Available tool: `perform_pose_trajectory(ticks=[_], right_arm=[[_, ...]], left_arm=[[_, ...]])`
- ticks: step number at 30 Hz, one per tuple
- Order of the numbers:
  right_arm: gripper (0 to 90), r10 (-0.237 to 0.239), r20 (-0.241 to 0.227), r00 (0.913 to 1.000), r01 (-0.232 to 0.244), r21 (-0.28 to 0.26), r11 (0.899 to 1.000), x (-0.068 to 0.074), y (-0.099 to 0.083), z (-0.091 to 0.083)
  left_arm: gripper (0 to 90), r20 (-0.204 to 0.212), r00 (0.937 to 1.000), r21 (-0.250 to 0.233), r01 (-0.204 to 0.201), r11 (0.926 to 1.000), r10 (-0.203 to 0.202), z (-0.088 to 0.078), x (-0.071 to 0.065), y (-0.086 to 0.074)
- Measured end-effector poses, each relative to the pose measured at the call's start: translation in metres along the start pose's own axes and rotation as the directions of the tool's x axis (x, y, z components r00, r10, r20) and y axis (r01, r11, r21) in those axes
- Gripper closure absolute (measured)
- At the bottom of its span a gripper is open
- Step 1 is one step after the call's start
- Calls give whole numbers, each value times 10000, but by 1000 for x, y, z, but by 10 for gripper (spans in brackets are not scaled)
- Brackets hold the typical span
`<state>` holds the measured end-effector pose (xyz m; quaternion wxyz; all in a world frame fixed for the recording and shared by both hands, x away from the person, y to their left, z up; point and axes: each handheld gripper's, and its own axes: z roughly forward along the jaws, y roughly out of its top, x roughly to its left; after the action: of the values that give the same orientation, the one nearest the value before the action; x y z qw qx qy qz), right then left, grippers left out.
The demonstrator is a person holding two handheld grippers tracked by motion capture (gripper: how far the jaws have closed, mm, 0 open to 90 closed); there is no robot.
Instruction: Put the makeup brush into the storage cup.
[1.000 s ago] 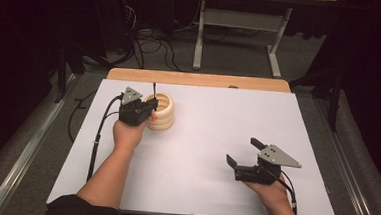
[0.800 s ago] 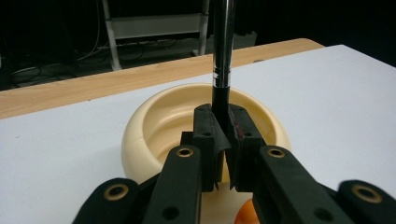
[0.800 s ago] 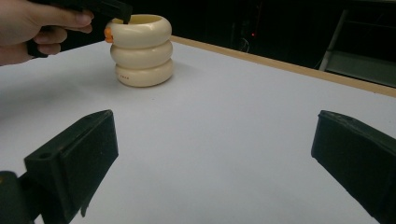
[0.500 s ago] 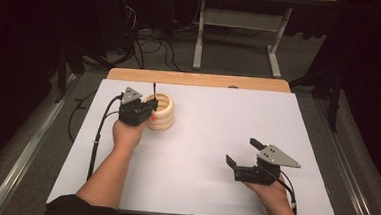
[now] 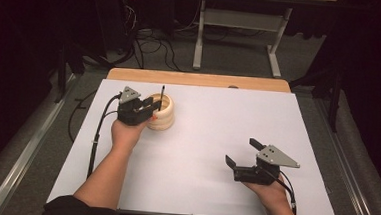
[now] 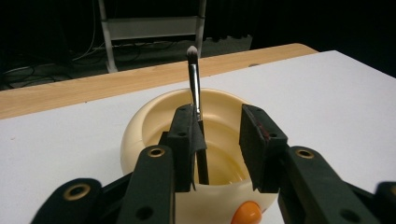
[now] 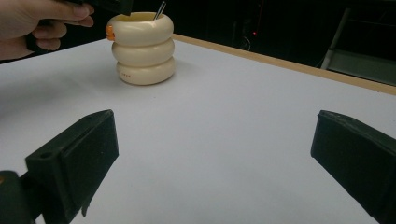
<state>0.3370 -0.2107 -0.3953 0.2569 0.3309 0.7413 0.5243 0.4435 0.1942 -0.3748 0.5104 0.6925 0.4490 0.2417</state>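
Observation:
A cream cup [image 5: 160, 114] made of three stacked rings stands on the white table at the back left. A thin brush [image 6: 194, 79] with a dark handle stands upright in it, bristles up. My left gripper [image 6: 217, 126] hovers over the cup's near rim. Its jaws have just been opening, and the brush handle now rests against the left pad [image 6: 187, 135] with a clear gap to the other pad. My right gripper [image 5: 241, 153] rests wide open near the table's front right with nothing between its jaws; from there the cup [image 7: 144, 46] sits far off at the upper left.
The white tabletop [image 5: 228, 120] ends in a wooden strip [image 5: 195, 79] along its far edge. Beyond it are a dark floor with cables and a metal table frame [image 5: 239, 20]. An orange knob [image 6: 246, 213] sits on the cup's near side.
The left gripper's jaws stand a little further apart around the brush than before. Both hands have kept their places.

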Motion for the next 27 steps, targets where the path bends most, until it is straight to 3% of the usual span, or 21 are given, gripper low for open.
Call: perform_pose_trajectory(ticks=[14, 27], right_arm=[[21, 94, 9, 10000, -95, 23, 10000, 0, 0, 0], [22, 91, 28, 10000, -91, -14, 10000, 0, 0, -1]], left_arm=[[496, -56, 9999, 148, 84, 9999, -83, -3, -1, 1], [320, 92, 9999, 192, -48, 9998, 46, -19, -1, 5]])
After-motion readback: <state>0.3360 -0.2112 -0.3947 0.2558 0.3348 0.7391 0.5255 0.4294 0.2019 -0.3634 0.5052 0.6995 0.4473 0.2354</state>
